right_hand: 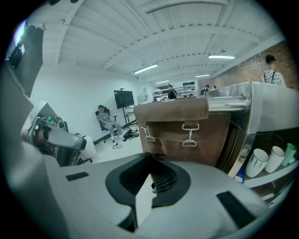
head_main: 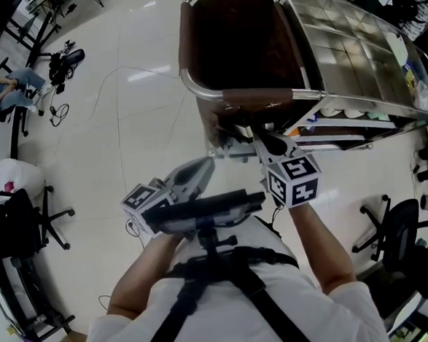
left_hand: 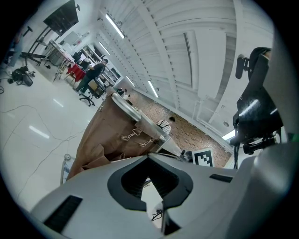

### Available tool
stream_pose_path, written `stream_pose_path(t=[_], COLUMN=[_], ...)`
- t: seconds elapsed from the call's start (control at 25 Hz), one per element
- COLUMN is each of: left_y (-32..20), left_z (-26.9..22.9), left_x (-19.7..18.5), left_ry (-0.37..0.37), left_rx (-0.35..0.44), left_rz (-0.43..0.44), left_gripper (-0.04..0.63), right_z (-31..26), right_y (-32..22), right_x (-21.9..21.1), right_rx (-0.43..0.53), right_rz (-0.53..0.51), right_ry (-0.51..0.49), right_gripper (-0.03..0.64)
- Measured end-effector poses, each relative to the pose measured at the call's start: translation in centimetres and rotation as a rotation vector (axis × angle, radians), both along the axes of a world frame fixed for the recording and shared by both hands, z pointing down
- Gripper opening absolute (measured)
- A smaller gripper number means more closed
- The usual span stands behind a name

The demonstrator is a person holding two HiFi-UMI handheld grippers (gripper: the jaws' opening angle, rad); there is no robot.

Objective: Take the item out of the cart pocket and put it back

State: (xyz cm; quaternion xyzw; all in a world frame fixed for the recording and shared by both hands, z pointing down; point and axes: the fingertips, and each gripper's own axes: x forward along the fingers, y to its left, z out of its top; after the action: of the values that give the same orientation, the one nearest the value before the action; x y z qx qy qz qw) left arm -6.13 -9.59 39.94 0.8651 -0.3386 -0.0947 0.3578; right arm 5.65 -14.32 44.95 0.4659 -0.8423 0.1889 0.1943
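left gripper and right gripper closed, empty; cart pocket interior too dark.

Two hand-held grippers, one cart

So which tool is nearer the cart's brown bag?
The right tool: its tip is close beside the brown bag, while the left tool is further back.

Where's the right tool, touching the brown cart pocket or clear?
Cannot tell. In the right gripper view the shut right tool overlaps the brown pocket with no gap or contact showing; the head view, from above, doesn't settle it.
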Motion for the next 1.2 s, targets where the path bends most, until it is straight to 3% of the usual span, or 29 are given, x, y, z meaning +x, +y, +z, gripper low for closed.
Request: stream_pose_path(t=[1.2], left_y=[-0.7], left_z=[-0.1], left_x=[0.9], left_ry=[0.019], left_rx=[0.004], left_rz=[0.002], left_gripper=[-0.008], right_z=[-3.1], right_y=[3.0], right_x=[-0.3], right_rx=[0.02], right_rz=[-0.031], right_ry=[-0.069], right_gripper=[-0.002])
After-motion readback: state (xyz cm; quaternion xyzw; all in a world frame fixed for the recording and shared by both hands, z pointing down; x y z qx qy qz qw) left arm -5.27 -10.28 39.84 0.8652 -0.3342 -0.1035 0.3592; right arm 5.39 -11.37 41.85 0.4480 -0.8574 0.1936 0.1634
